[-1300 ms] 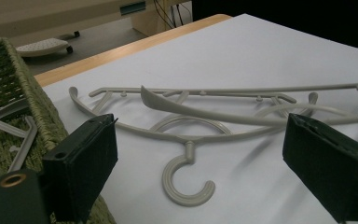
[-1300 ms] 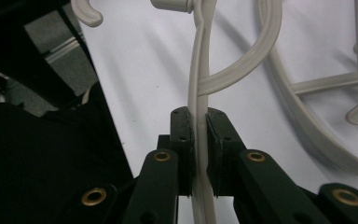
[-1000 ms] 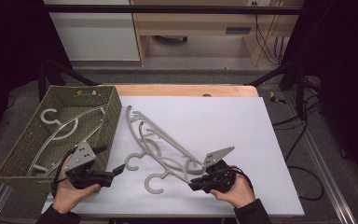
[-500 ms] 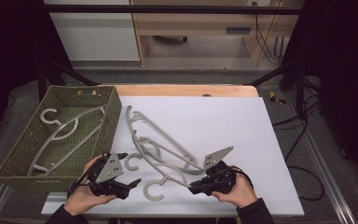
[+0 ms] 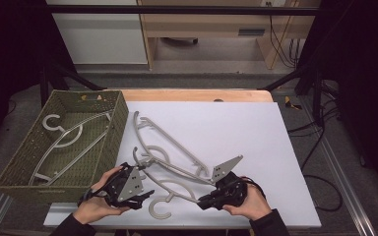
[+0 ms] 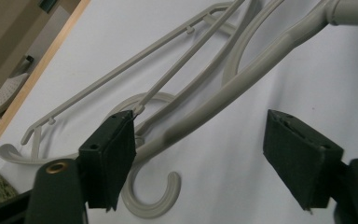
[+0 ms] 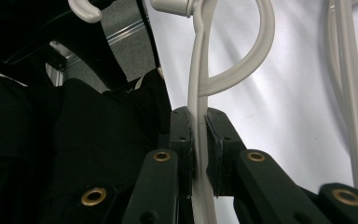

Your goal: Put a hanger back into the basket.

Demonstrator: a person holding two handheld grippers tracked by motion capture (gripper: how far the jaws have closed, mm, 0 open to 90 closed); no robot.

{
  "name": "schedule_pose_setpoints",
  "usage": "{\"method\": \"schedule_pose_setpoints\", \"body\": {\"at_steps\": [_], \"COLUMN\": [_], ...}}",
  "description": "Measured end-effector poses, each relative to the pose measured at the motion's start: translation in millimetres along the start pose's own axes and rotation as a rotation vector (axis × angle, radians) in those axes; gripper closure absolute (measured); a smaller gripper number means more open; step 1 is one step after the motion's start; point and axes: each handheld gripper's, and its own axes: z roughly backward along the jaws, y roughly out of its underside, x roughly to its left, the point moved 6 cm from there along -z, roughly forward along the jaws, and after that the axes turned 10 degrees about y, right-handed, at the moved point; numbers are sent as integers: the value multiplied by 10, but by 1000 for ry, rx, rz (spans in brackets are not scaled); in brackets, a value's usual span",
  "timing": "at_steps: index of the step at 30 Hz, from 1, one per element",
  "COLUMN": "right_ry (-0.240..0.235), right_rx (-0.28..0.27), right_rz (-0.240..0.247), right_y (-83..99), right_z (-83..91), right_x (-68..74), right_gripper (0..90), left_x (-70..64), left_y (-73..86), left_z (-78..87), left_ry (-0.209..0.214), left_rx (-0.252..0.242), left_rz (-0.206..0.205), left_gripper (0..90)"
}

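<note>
Currently on the white table (image 5: 256, 132): two grey plastic hangers outside the basket, one inside it.

Item 1, near hanger (image 5: 177, 184): lies at the front of the table, hook toward the person. The right gripper (image 5: 207, 201) pinches one arm of it; in the right gripper view the jaws are pressed onto the thin grey bar (image 7: 199, 154) from both sides. The left gripper (image 5: 142, 196) sits at the hook end of this hanger with jaws spread wide; in the left gripper view the shoulder bar (image 6: 223, 93) passes between the pads (image 6: 109, 158) without being gripped.

Item 2, far hanger (image 5: 150, 135): lies flat behind item 1, just beside the basket wall, partly overlapped by item 1. Untouched.

Item 3, stored hanger (image 5: 61, 142): rests in the green woven basket (image 5: 113, 98) at the table's left edge.

Progress, as judged: one hanger packed, two left. The near one is secured on one side only; the left jaws have yet to close before it can be lifted toward the basket.
</note>
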Motion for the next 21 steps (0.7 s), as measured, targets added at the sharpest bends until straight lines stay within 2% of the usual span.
{"method": "schedule_pose_setpoints", "body": {"at_steps": [3,7,12,16,18,21], "right_ry": [-3,-16,-24,-47,-45,-50], "right_rx": [3,1,5,-8,-10,1], "right_rz": [10,9,12,25,26,32], "right_y": [-2,-2,1,-6,-8,3], "right_z": [-6,-5,-14,-10,2,16], "right_x": [8,22,36,57,58,56], "right_gripper": [822,822,822,822,822,822], "left_x": [-11,-33,-58,-48,-49,-57], "left_y": [11,18,20,18,19,24], "left_z": [-49,-113,-156,-141,-138,-137], "left_ry": [-2,0,-23,-36,-31,-38], "left_rx": [32,49,60,46,37,53], "left_rz": [-46,-90,-151,-168,-169,-202], "left_gripper": [331,410,514,596,607,623]}}
